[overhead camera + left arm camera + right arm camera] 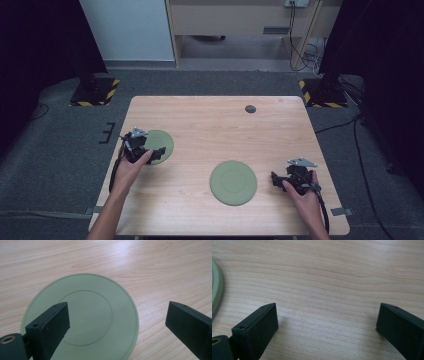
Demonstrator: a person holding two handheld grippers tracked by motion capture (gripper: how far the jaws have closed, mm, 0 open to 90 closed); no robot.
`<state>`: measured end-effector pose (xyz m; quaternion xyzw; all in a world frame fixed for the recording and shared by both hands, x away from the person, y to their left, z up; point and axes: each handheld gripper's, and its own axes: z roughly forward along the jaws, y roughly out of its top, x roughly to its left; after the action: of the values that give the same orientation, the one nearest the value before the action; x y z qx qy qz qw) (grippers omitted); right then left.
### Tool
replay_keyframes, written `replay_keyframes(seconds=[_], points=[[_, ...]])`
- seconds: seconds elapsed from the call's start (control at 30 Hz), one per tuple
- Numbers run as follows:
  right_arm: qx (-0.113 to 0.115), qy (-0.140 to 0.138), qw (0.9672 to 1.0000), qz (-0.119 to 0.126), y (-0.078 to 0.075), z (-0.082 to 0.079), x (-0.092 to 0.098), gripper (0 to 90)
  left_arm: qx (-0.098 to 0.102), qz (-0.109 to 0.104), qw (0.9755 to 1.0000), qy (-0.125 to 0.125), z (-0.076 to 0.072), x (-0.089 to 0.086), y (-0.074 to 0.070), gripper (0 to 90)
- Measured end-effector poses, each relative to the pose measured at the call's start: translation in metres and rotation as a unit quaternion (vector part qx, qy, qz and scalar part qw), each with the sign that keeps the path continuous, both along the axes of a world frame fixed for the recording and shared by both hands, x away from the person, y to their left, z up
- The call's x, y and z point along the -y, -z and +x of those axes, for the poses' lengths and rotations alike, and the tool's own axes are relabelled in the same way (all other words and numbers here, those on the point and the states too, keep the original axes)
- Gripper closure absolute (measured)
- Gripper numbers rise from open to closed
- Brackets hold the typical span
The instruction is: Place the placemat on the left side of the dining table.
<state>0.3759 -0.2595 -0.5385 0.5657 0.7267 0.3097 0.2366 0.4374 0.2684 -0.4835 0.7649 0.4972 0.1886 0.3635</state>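
Both my tongs wide apart, nothing held

My left tongs (159, 152) hover over the left green plate (162, 141) lying flat on the table (215, 125); my right tongs (274, 179) gape beside the second plate (233, 182).

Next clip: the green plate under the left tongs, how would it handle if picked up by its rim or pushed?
The green plate looks rigid, so it should probably lift without drooping. It lies low and flat on the table, so tipping or rolling seems unlikely. Its smooth face on smooth wood suggests it would slide when pushed, and the thin rim may slip from the open left tongs.
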Motion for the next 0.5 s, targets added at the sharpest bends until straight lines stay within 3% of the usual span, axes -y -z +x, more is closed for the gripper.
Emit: replay_keyframes(seconds=[0.5], points=[[0.000,-0.004,1.0000,-0.002,0.000,-0.001,-0.001,3.8,0.020,-0.003,0.9989,0.042,-0.026,0.028,-0.013,4.7]])
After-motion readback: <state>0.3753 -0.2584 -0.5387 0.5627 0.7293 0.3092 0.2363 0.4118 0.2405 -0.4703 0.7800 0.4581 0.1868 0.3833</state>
